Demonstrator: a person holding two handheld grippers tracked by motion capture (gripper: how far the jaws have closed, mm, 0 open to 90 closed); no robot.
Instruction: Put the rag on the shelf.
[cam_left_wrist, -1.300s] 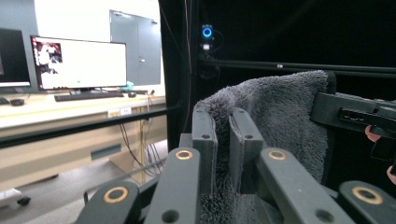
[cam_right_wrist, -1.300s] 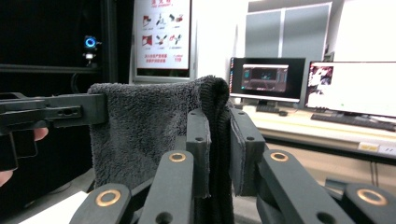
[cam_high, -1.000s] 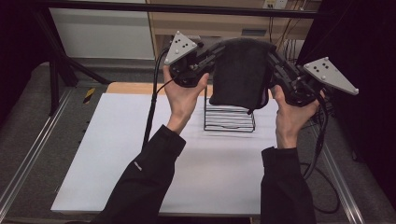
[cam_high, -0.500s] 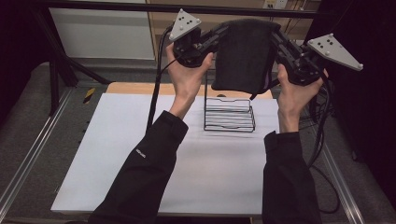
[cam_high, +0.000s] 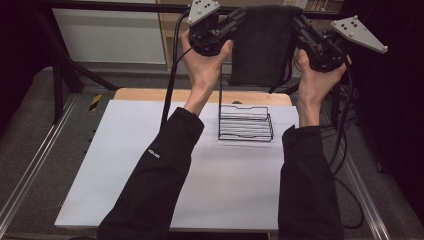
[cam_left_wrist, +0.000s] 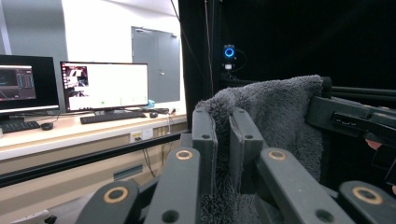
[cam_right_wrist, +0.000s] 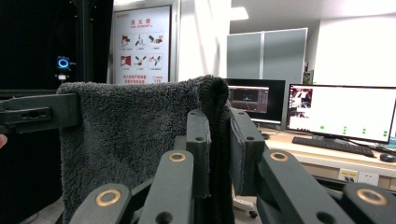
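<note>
Raised higher above the black wire rack (cam_high: 246, 123), the dark grey fleece towel (cam_high: 261, 45) is clamped at both top corners by the left gripper (cam_high: 239, 19) and right gripper (cam_high: 300, 22); uneven lowering risks snagging it.

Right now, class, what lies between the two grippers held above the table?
In the high view, a dark grey towel hangs stretched between the left gripper and right gripper, each shut on an upper edge.

The dark grey towel's (cam_high: 262, 45) top edge is cut off by the high view's upper border; part of the wire rack (cam_high: 246, 122) is hidden behind it.
</note>
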